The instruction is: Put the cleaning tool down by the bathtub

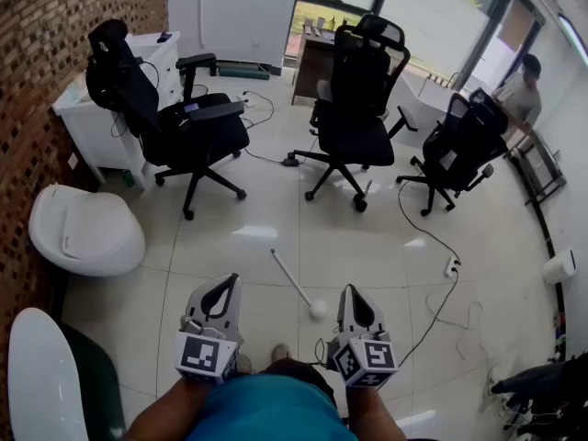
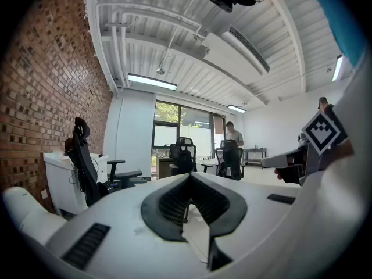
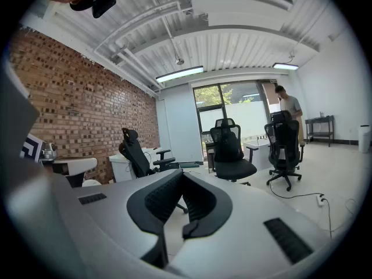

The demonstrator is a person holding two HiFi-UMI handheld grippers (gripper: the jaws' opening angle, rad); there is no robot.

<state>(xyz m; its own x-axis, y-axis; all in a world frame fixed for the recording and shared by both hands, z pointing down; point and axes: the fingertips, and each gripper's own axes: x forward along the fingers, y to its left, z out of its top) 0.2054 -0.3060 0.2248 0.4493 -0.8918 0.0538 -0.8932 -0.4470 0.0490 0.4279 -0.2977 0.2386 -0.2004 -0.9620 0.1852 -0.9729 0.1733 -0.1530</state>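
The cleaning tool (image 1: pixel 296 283), a thin white rod with a round white head, lies on the tiled floor. It is just ahead of my two grippers and between them, and neither touches it. My left gripper (image 1: pixel 225 283) is shut with nothing in it; its jaw tips also meet in the left gripper view (image 2: pixel 189 176). My right gripper (image 1: pixel 350 291) is likewise shut and empty, as the right gripper view (image 3: pixel 181 174) also shows. A white curved rim, perhaps the bathtub (image 1: pixel 37 375), sits at the lower left.
A white toilet (image 1: pixel 84 232) stands by the brick wall on the left. Three black office chairs (image 1: pixel 188 122) (image 1: pixel 356 108) (image 1: pixel 459 150) stand ahead. A power strip (image 1: pixel 451 266) and cables trail over the floor at right. A person (image 1: pixel 522 95) stands at the far right.
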